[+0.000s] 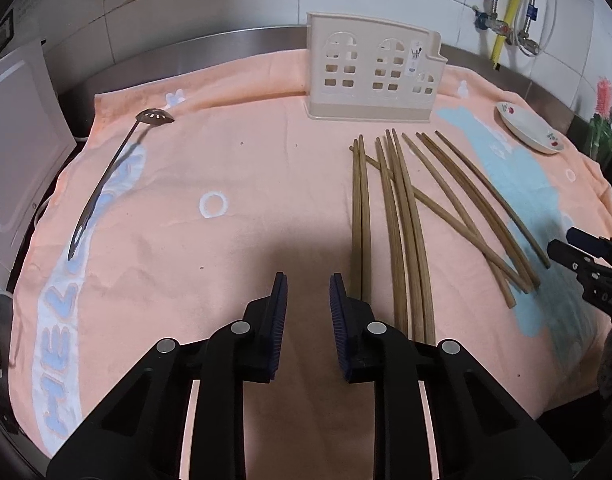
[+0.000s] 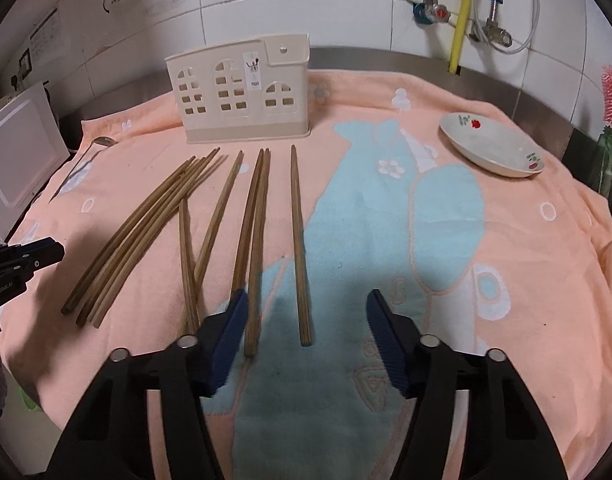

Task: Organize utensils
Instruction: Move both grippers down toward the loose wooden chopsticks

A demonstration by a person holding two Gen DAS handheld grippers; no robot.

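Nothing appears sorted yet, as far as these views show. The brown wooden chopsticks (image 2: 258, 240) lie loose in a fan on the peach-orange towel with pale blue patterns (image 2: 506, 280) that covers the desk, a few crossing one another, their tips pointing toward the cream plastic utensil holder with window-shaped cut-outs (image 2: 238, 92). That holder stands upright at the back of the towel, and no utensil shows through its openings or above its rim. The long-handled metal slotted spoon (image 1: 118, 168) lies well apart from the chopsticks at the towel's left side, and the white shallow dish with red flower prints (image 2: 492, 146) sits at the far right, with nothing visible in it.

The left gripper (image 1: 308, 280) hovers over bare towel just left of the chopstick bundle, its jaws drawn near each other with only a narrow gap and nothing between them. The right gripper (image 2: 306, 300) has its jaws spread, straddling the near ends of two or three chopsticks without pressing on them.

So the whole job seems to remain: gathering the chopsticks, then the spoon, presumably into the holder.
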